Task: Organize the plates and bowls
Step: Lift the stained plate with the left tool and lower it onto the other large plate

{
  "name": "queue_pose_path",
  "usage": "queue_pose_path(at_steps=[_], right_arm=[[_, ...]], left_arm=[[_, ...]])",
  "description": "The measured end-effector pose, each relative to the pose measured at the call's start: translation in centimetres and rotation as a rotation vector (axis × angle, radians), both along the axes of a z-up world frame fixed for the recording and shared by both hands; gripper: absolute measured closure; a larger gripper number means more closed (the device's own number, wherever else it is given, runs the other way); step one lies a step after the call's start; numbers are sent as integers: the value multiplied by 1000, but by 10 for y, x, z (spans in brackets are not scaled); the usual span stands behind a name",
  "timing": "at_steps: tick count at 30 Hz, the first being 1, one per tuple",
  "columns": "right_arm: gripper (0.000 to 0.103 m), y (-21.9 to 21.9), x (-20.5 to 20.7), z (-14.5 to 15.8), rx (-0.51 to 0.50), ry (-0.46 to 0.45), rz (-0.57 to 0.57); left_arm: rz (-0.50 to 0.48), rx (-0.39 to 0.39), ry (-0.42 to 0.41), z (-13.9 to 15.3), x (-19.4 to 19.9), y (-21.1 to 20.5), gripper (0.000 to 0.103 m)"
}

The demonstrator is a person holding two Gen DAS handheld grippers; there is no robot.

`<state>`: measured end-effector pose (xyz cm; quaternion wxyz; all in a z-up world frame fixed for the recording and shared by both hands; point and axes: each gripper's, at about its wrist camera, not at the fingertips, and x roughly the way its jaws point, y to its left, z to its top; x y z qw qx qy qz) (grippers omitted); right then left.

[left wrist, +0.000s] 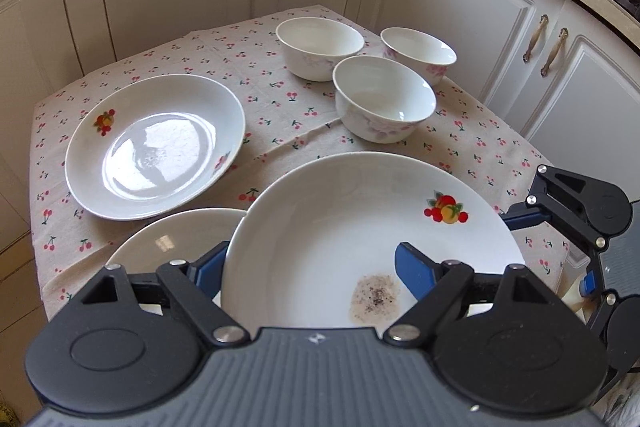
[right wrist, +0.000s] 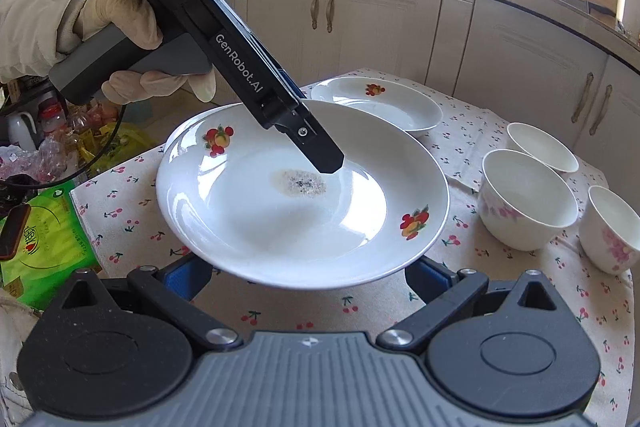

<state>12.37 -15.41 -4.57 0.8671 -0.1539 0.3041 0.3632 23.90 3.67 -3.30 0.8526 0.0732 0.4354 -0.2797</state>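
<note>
Left tongs (left wrist: 308, 267) are pinching the stained fruit-print plate's (left wrist: 360, 227) rim at lower centre; right tongs (right wrist: 308, 277) are gaping wide beneath it, gripping nothing.

Your left tool (left wrist: 308, 267) reaches forward and down toward twelve o'clock, its blue fingers (left wrist: 414, 273) spread wide apart. Your gloved left hand (right wrist: 120, 39) wraps its grey handle. Your right tool (right wrist: 308, 277) sits at four o'clock of the left one, fingers (right wrist: 430, 275) also wide apart.

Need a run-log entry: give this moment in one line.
left gripper: shut on stained plate | right gripper: open below it | bowls: on tablecloth
</note>
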Motion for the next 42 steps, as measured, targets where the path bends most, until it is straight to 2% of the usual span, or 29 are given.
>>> queue_pose_path(at_steps=[19, 42], right_arm=[[0, 62, 31, -1, -43, 44, 102], [0, 91, 42, 0, -135, 119, 83]], left_arm=[[125, -54, 25, -18, 7, 70, 17], [135, -38, 81, -35, 18, 79, 15]])
